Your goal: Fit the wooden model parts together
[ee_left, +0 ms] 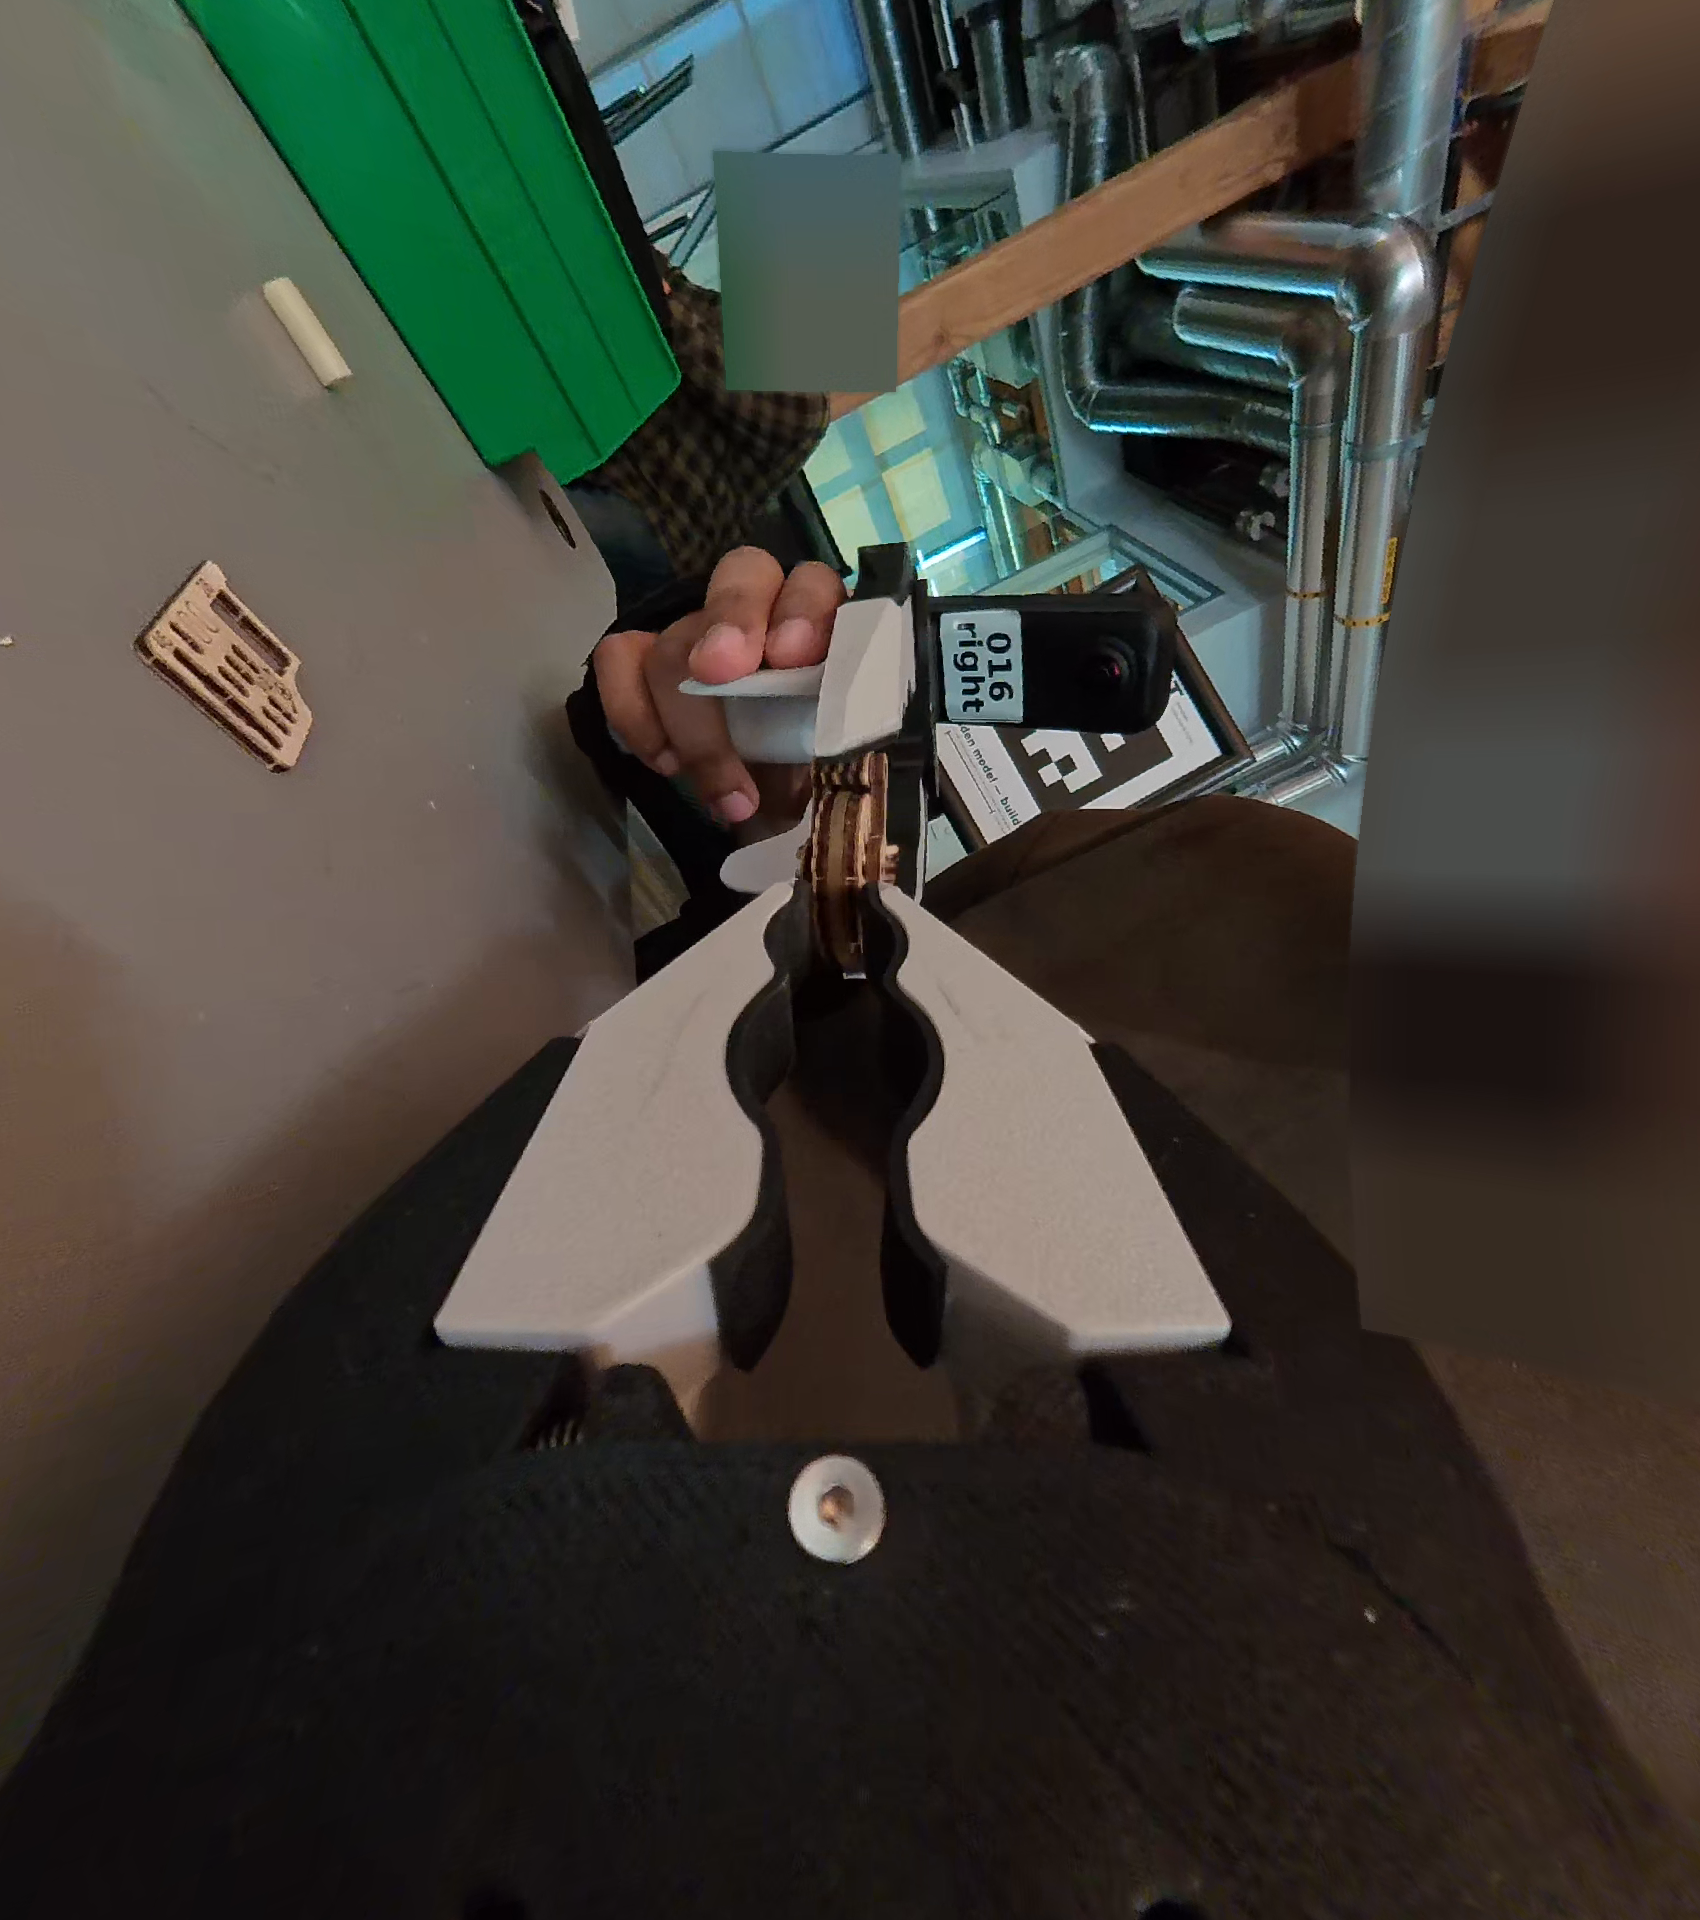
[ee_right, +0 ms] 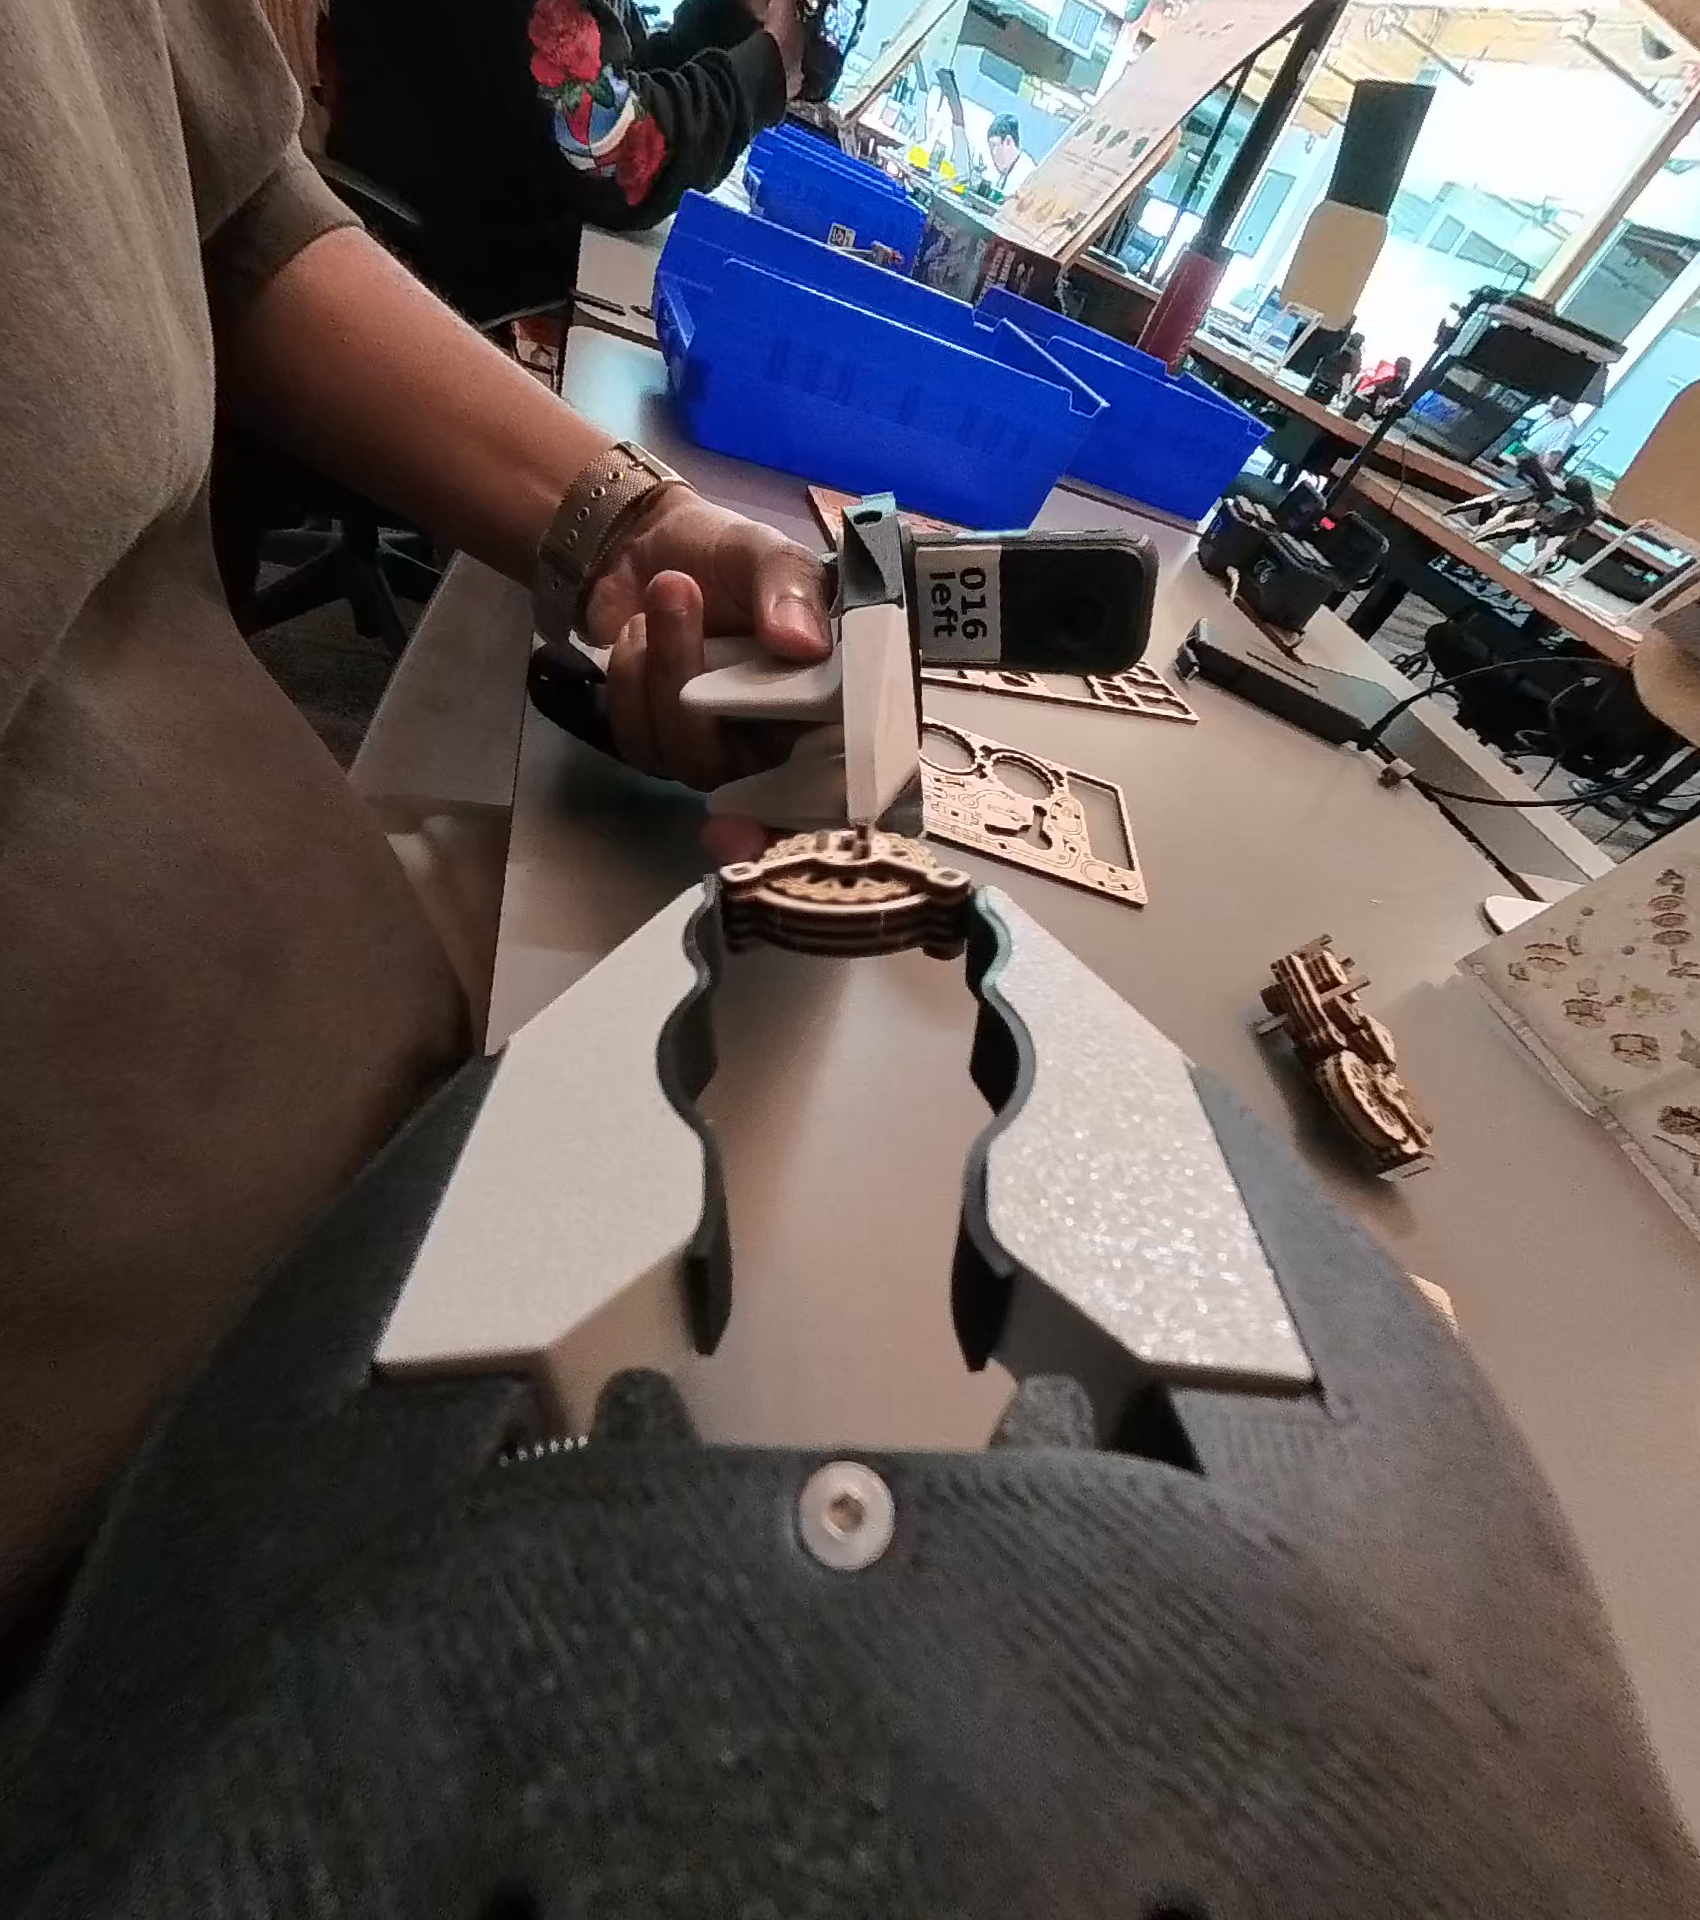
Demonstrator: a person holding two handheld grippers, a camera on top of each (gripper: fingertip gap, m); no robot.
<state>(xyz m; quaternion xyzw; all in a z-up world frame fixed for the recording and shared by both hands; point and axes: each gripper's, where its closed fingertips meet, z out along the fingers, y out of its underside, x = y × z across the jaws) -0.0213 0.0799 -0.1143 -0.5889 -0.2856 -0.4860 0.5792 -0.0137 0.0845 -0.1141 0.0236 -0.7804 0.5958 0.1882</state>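
A round wooden assembly (ee_right: 846,894) made of stacked laser-cut layers is held in the air between both grippers, near the table's front edge. My right gripper (ee_right: 846,920) is shut on its two sides. My left gripper (ee_left: 838,906) faces the right one, rolled a quarter turn, and is shut across the assembly's (ee_left: 841,831) flat faces, which show edge-on. In the right wrist view the left gripper's upper finger (ee_right: 872,707) presses down on the top face, where a small pin sticks up. The right gripper's camera (ee_left: 1043,665) shows beyond the assembly.
On the grey table (ee_right: 1241,1351) lie a second wooden sub-assembly (ee_right: 1345,1049), punched plywood sheets (ee_right: 1022,821), an instruction sheet (ee_right: 1677,1039) and blue bins (ee_right: 877,384). The left wrist view shows a small plywood sheet (ee_left: 228,665) and a green bin (ee_left: 472,208). The person's torso is close on the left. Left and right tips are no more than a few centimetres apart.
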